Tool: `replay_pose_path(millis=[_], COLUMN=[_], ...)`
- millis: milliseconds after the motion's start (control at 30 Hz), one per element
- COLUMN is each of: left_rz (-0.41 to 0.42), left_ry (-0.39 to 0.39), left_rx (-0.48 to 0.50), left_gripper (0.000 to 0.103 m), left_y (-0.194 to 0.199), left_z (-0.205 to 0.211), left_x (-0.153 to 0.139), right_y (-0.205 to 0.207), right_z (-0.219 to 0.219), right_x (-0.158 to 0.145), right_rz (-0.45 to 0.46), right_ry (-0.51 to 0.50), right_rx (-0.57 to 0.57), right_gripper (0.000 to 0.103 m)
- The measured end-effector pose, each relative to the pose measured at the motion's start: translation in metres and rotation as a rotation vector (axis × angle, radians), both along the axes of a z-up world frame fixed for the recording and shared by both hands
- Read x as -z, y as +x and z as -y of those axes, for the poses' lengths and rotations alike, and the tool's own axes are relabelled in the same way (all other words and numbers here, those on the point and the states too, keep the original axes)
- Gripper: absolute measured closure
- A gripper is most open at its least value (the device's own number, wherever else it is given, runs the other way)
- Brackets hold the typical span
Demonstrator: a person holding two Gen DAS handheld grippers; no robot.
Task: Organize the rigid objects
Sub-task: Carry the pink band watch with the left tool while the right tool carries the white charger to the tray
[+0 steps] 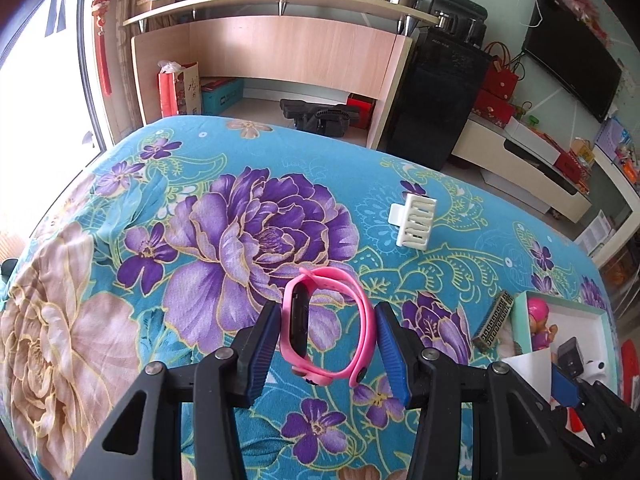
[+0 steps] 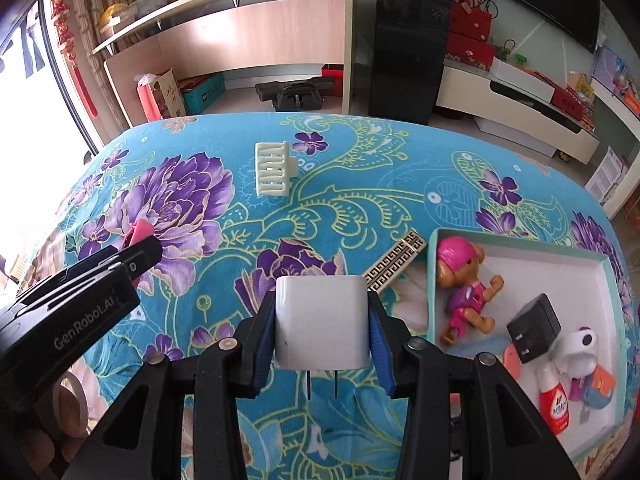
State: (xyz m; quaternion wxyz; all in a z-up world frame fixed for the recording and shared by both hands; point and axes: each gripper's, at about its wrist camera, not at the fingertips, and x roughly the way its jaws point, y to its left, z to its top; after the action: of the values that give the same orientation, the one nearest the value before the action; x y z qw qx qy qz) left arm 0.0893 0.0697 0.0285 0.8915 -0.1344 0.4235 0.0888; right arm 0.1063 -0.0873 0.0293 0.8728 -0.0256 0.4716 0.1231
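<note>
My left gripper is shut on a pink wristband with a black face, held above the flowered blue cloth. In the right wrist view the left gripper's fingers show at the left, with a bit of pink wristband beyond them. My right gripper is shut on a white charger plug, its two prongs pointing back toward the camera. It hangs just left of an open box with a white floor.
The box holds a pink toy figure, a black charger, a small red-and-white bottle and other small items. A patterned bar lies against its left wall. A white hair claw lies farther back. A tape roll sits at the lower left.
</note>
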Motion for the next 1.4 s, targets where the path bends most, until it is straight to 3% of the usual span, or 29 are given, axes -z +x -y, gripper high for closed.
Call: replay_pose_path(millis=[433,933,1133,1400], left_rz=[0.058,0.076,0.046,0.014], left_ry=[0.072,0.126,0.162,0.199], left_rx=[0.173,0.521,0.641,0.71], left_gripper=[0.052,0.052,0.052,0.052], left_y=[-0.017,-0.025,-0.033,-0.038], left_z=[0.064,0.197,0.246,0.278], left_x=[-0.028,-0.038,-0.026,-0.012], right_y=[-0.045,-0.057,-0.063,-0.063], right_z=[0.092,0.228,0.25,0.258], right_x=[-0.009,-0.001,0.006,0.015], right_rz=[-0.011,-0.068,-0.086,-0.116], right_ry=[0.052,0.046,0.06,0.082], right_rx=[0.217,0.605,0.648,0.656], right_gripper=[0.059,0.059,0.059,0.059])
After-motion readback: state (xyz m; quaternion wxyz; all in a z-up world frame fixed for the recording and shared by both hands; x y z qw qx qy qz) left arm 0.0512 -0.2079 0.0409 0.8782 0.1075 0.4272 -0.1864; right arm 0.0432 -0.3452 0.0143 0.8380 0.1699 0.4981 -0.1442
